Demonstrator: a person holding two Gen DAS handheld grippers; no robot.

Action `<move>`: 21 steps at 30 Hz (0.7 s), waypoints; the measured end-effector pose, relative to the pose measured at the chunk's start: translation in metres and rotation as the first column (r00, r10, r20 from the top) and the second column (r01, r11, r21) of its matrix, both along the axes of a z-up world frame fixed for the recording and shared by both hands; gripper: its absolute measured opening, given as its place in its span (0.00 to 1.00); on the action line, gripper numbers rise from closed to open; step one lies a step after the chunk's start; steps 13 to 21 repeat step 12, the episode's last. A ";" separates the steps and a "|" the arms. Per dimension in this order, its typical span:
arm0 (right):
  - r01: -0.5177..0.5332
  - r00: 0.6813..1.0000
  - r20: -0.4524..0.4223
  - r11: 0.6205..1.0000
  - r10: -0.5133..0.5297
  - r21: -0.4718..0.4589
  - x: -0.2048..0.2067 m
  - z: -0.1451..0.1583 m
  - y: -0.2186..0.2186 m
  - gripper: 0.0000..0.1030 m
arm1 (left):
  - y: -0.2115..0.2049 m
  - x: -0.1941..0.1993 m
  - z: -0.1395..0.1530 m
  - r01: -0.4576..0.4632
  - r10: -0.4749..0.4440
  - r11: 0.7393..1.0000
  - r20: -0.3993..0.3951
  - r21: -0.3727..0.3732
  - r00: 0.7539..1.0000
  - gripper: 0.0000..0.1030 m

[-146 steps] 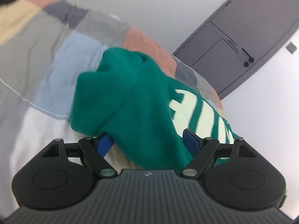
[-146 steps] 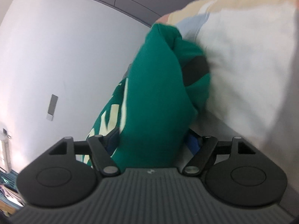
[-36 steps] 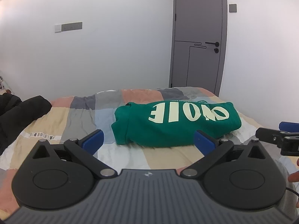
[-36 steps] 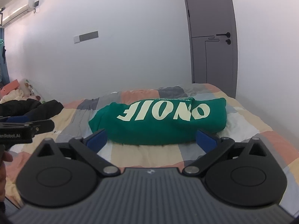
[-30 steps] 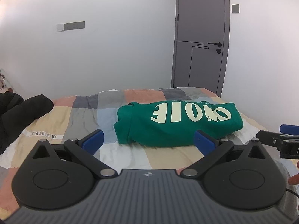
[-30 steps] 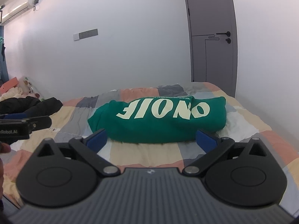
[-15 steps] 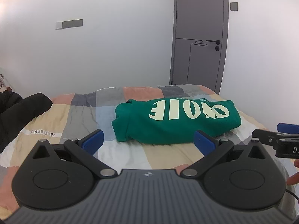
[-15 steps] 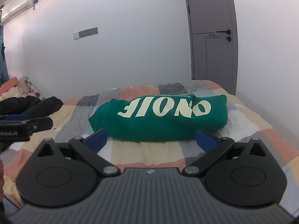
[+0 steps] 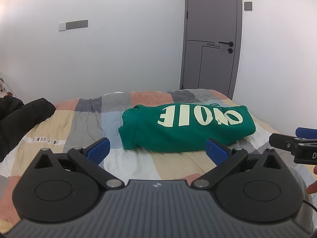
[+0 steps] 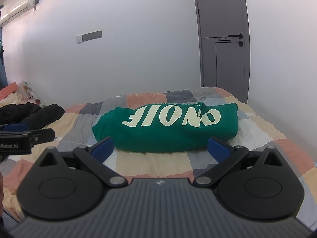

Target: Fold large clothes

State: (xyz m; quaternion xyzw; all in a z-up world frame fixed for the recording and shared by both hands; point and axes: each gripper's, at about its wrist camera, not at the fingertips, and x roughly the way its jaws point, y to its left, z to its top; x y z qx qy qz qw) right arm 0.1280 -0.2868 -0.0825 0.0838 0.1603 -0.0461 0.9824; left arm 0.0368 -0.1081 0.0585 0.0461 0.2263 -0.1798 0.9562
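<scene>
The left hand-held gripper is spread wide, its blue pads far apart and gripping nothing, and the right hand-held gripper is the same: jaws fully parted, nothing between them. Both are held level and pulled back from the work, pointing across the bed toward the far wall, side by side; each shows at the edge of the other's view, the right one at the right margin of the left wrist view and the left one at the left margin of the right wrist view. A fingertip of the person's hand peeks in beside the right tool. Ahead of both, well apart from the pads, the green sweatshirt lies on the patchwork bedspread as a compact, rounded bundle, its pale lettering upside down from here and its layered edges showing at the left end. Judged from that, the folding step looks finished and the tools are at rest after letting go; what remains, if anything, is a check of the bundle. If it needs tidying, the next move would call for bringing one open gripper down to the loose left end and pressing or tucking it without dragging the top layer. A black jacket lies heaped at the left of the bed, apart from the sweatshirt, and a grey door stands shut beyond.
</scene>
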 end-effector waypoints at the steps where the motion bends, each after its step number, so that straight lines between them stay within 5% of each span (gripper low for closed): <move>1: 0.001 1.000 0.001 1.000 -0.001 0.000 0.000 0.000 0.000 1.00 | 0.000 0.000 0.000 0.000 0.000 1.000 0.001 0.000 1.000 1.00; 21: 0.004 1.000 0.001 1.000 -0.004 -0.004 0.000 -0.001 0.001 1.00 | -0.001 -0.003 0.001 0.008 -0.008 1.000 0.006 0.004 1.000 1.00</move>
